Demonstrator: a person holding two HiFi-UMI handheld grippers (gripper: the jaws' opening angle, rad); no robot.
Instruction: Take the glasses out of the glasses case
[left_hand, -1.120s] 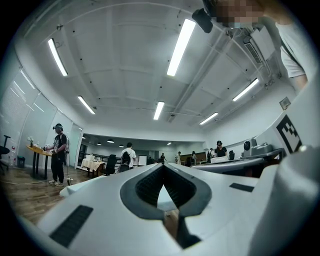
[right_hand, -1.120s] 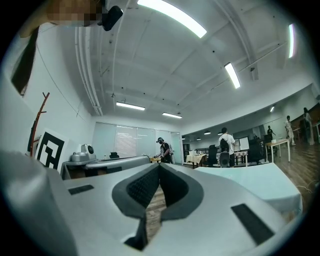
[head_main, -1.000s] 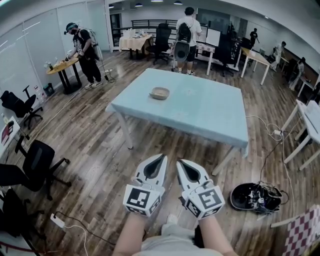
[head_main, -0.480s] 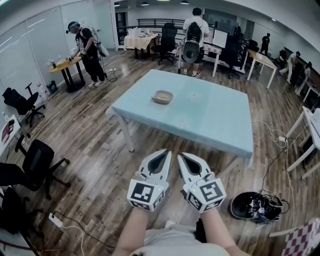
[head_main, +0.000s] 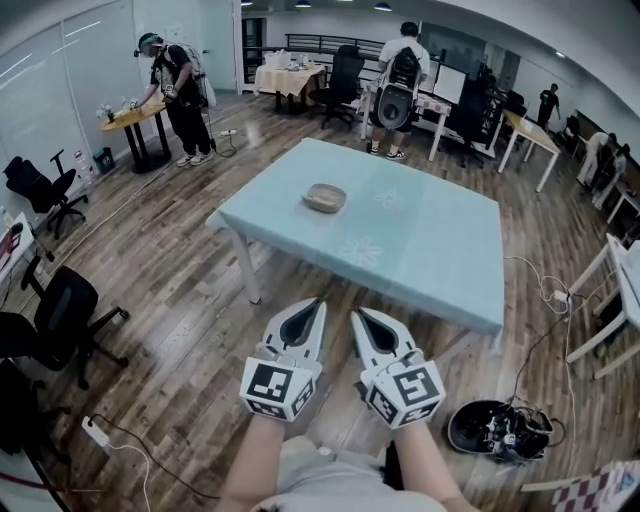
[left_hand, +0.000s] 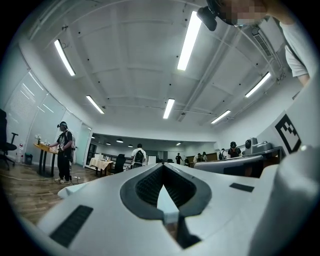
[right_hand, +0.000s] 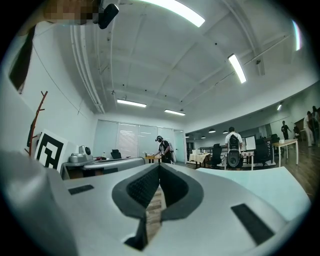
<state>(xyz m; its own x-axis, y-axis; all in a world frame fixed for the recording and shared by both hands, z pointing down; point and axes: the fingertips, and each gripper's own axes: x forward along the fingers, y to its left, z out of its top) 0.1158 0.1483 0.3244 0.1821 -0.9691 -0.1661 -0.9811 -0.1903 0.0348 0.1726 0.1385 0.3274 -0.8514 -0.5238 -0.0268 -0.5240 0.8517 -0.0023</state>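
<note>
The left gripper (head_main: 314, 308) and the right gripper (head_main: 360, 318) are held side by side, low over the wood floor (head_main: 180, 300). Both have their jaws pressed together at the tips. Neither one has anything in it.

On the floor, off to the right of the right gripper, lies a black thing with wires (head_main: 500, 428). I cannot tell what it is.

Ahead of both grippers, and well apart from them, stands a light blue table (head_main: 440, 250). The glasses case (head_main: 325, 197) sits on it, a small tan oval about straight ahead of the left gripper.

I think the case is light with a hard shell, so it may slide on the smooth table top when it is pushed. One gripper could press on its edge to hold it in place. The glasses inside are likely thin and easy to bend or scratch. It seems best to pinch them by the frame or an arm, softly, and not by the lenses.

The case is too small to tell if its lid is up or down. No glasses can be seen. Neither gripper view shows the case at all.

Past the table a person with a backpack (head_main: 400, 90) stands. Far to the left of the grippers, another person (head_main: 175, 95) works at a small round table.
</note>
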